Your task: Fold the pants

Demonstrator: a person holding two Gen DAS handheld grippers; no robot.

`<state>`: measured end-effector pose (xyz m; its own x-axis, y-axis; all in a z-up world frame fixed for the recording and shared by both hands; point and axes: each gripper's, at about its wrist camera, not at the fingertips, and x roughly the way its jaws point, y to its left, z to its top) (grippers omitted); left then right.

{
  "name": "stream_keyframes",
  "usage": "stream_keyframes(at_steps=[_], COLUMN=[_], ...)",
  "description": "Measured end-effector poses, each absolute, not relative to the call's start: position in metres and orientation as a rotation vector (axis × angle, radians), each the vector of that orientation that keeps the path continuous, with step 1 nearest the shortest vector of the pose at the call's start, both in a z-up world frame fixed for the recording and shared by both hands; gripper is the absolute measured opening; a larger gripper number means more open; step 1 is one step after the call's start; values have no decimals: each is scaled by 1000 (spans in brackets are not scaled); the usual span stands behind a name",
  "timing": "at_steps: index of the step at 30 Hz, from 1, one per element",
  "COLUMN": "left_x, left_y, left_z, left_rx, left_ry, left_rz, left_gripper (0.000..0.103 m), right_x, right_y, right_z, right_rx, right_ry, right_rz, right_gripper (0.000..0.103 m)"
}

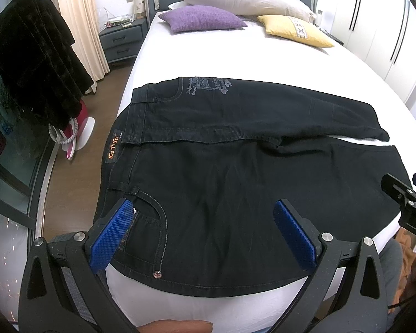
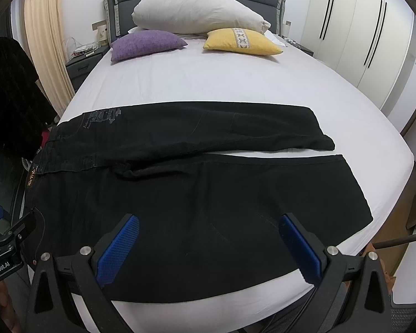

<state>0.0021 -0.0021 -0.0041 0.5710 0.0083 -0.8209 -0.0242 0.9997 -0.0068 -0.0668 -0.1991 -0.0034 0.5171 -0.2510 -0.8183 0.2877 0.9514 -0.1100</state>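
Observation:
Black denim pants [image 1: 222, 172] lie spread flat across the foot of the bed, waistband to the left and both legs running right, with a thin strip of sheet between the legs. My left gripper [image 1: 203, 205] hovers open over the near front pocket and hip, holding nothing. My right gripper [image 2: 210, 217] hovers open over the near leg of the pants [image 2: 194, 194], also holding nothing. Each gripper shows at the edge of the other view: the right gripper [image 1: 402, 194] at the right edge, the left gripper [image 2: 8, 238] at the left edge.
The white bed sheet [image 2: 208, 83] stretches beyond the pants. At the headboard lie a large white pillow [image 2: 197, 11], a purple cushion [image 2: 147, 44] and a yellow cushion [image 2: 241, 41]. A dark garment [image 1: 36, 55] hangs at the left by a nightstand [image 1: 122, 38]. A wardrobe [image 2: 360, 27] lines the right.

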Motion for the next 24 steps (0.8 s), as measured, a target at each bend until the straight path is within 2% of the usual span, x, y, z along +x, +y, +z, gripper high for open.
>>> stream_keyframes(at_steps=[24], left_x=[3], left_y=[-1], left_z=[-8], left_rx=[-18], left_ry=[967], left_rz=[18], left_gripper=[103], right_x=[-68], right_y=[-197], right_z=[-7], right_rx=[42], right_ry=[981], right_rz=[-321], right_gripper=[103])
